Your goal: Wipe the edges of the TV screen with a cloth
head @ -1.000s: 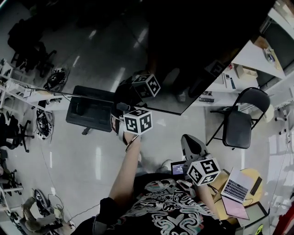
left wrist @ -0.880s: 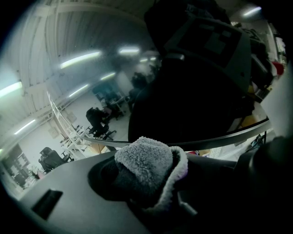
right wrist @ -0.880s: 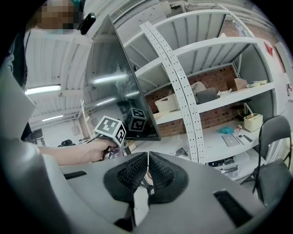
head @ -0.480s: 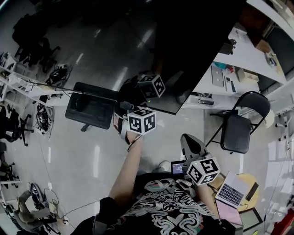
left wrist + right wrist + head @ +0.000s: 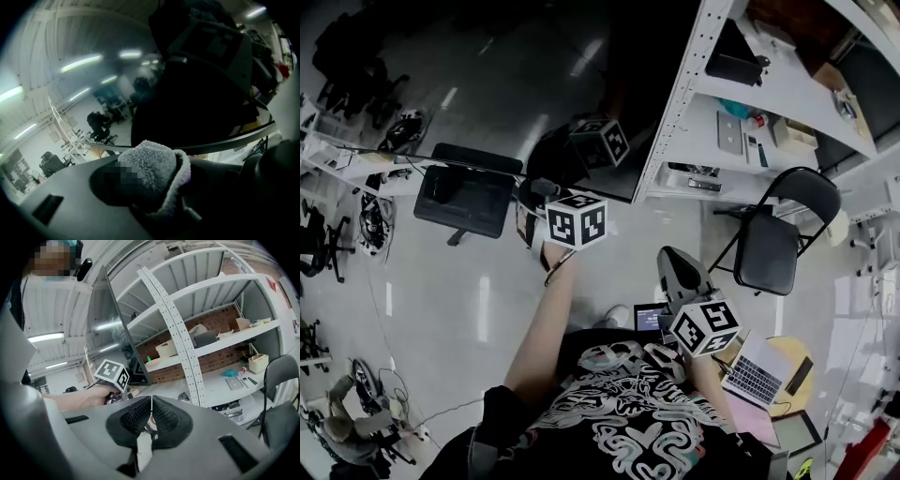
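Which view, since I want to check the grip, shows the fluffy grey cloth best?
The left gripper view: the fluffy grey cloth sits centre-frame, clamped in the left gripper's tongs. The head view hides it behind that gripper's marker cube; the right gripper view shows only cube and hand.

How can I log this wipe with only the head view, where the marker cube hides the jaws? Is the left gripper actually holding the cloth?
Observer: Yes. The left gripper view shows the left gripper shut on a folded grey fleecy cloth, held up at the glossy black TV screen.
Operator: And the right gripper, low by the person's body, is it carrying anything?
Observer: No. The right gripper view shows the right gripper with its black ribbed pads closed together and nothing between them.
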The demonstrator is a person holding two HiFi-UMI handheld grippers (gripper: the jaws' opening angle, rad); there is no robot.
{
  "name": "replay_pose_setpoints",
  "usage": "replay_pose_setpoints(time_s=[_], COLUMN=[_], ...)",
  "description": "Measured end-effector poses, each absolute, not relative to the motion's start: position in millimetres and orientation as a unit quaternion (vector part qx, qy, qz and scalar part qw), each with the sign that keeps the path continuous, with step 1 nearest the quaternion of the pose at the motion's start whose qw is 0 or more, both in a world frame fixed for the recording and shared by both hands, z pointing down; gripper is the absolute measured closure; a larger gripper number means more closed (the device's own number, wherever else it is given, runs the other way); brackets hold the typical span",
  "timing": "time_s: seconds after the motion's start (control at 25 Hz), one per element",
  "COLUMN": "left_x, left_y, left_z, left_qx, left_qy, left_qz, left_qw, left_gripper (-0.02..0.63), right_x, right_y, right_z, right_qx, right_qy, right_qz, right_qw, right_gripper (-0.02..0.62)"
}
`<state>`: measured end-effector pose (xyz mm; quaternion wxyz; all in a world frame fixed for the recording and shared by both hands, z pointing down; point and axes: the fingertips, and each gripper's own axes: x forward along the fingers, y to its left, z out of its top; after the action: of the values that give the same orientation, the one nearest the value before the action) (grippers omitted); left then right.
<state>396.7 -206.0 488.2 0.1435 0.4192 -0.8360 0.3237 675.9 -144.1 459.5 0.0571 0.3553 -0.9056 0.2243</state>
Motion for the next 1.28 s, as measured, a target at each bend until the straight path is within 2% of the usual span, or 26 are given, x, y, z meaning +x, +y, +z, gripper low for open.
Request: replay_pose_setpoints(time_s=[0.32,1.0,1.28], left_x=[419,472,515], left_y=[-206,-204,-202], left_z=[485,481,478], left_qx=[0.426,0.468,0.52], left_qy=[-0.832,-0.812,-0.783], left_qz=[0.325,0.323,0.311], left_qw=[0.144,0.133,0.14], left_gripper=[0.371,0.371,0.373], right_x=[703,705,703], right_y=[-148,-145,-142], right_z=[463,459,459], right_qx=[0.373,0.369,0.369], right_qy=[-0.896,-0.897,-0.895], right_qz=[0.237,0.242,0.248], right_qw=[0.045,0.032,0.029], right_gripper=[0.563,0.563,0.563])
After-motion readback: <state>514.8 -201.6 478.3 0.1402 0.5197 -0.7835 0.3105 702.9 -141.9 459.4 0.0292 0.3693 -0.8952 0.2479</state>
